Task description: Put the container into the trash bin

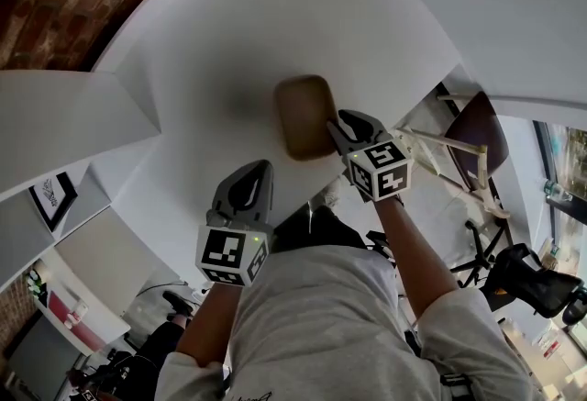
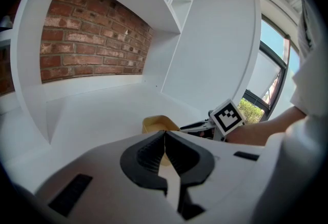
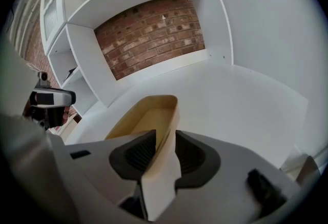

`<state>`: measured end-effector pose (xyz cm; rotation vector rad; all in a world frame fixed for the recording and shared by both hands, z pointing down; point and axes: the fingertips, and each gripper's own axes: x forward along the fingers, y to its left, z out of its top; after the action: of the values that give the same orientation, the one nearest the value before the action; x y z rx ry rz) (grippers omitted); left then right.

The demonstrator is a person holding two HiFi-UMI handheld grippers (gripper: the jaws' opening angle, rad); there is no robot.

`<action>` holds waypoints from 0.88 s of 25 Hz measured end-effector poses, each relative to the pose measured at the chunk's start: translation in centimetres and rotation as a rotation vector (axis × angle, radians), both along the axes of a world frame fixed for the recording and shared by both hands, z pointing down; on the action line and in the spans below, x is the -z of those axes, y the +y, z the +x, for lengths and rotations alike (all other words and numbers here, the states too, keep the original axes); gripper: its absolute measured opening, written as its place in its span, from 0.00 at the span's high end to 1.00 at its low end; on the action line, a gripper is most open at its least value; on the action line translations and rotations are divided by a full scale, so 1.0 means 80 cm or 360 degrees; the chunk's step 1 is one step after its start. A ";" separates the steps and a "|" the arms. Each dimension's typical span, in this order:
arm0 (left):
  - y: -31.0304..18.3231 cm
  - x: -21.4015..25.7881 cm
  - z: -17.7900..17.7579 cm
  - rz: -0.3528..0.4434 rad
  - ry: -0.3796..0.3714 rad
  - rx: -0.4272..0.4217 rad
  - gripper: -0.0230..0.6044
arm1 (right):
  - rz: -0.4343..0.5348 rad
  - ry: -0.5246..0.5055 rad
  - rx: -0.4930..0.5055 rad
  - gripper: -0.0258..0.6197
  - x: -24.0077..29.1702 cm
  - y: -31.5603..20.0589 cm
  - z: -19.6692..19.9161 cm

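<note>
A shallow tan container (image 1: 304,115) lies on the white counter (image 1: 202,60); it also shows in the left gripper view (image 2: 156,124) and fills the near part of the right gripper view (image 3: 148,115). My right gripper (image 1: 337,129) is at its near right edge, jaws apart, with the container's side wall standing between the pads (image 3: 165,142) and not clamped. My left gripper (image 1: 249,172) hovers nearer me, to the container's left and apart from it. Its jaws (image 2: 165,140) are shut with nothing between them. No trash bin is in view.
A brick wall (image 3: 148,33) backs the counter, and white shelf partitions (image 1: 64,124) flank it on the left and right. A chair (image 1: 477,128) and other furniture stand on the floor to the right, below the counter's edge.
</note>
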<state>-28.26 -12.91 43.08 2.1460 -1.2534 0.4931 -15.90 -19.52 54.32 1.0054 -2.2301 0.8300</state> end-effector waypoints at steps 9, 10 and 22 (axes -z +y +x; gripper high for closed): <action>0.000 -0.003 -0.008 -0.0006 0.0013 0.0027 0.94 | -0.0003 0.0077 -0.0006 0.88 -0.007 -0.003 0.001; 0.000 -0.003 -0.008 -0.0008 0.0015 0.0030 0.94 | -0.0002 0.0081 -0.0008 0.89 -0.007 -0.003 0.002; 0.001 0.001 -0.011 0.0005 0.0034 0.0026 0.94 | 0.0010 0.0030 0.0020 0.91 0.010 -0.002 -0.006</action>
<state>-29.10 -12.84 43.01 2.1365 -1.2596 0.4603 -16.42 -19.64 53.51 0.9972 -2.2220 0.8055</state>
